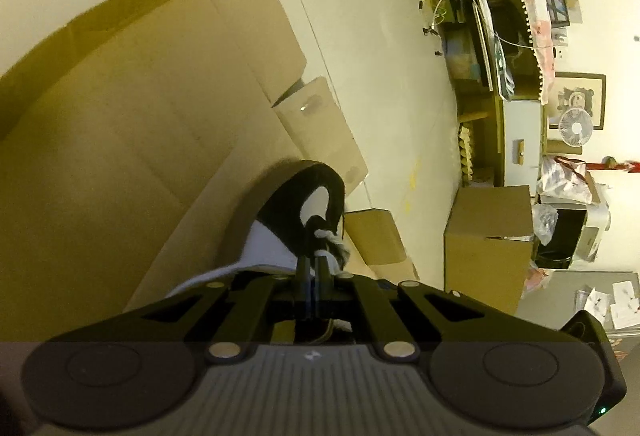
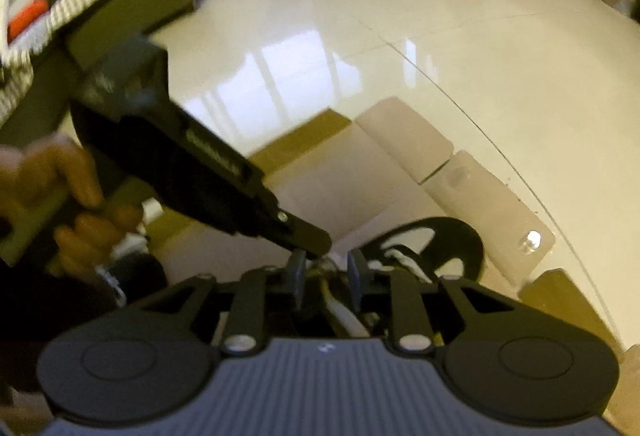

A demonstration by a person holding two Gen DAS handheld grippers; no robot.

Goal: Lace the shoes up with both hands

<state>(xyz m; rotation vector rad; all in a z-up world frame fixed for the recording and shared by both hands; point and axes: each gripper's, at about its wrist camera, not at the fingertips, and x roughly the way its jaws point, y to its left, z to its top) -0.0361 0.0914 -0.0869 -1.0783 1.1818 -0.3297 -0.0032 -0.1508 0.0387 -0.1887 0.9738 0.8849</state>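
Left gripper [image 1: 313, 264] pinched tight on the white lace [image 1: 325, 236] over the shoe's tongue. Right gripper [image 2: 326, 268] part open, lace between pads, not pressed. Black-and-white shoe [image 1: 296, 212] just beyond, on flattened cardboard [image 1: 140, 136]. Risk: lone thin grip slips, or a pull drags the unheld shoe.

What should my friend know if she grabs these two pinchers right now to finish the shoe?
Left gripper: shut, apparently pinching the white lace over the shoe's tongue.
Right gripper: jaws apart, pads not pressing anything; lace runs between and below them.
The shoe, black and white, sits on flattened cardboard on the floor.
Done: some lace looks threaded near the top.
Left: lacing not finished; how many eyelets remain is hidden. Probably take the lace end with the right gripper next.
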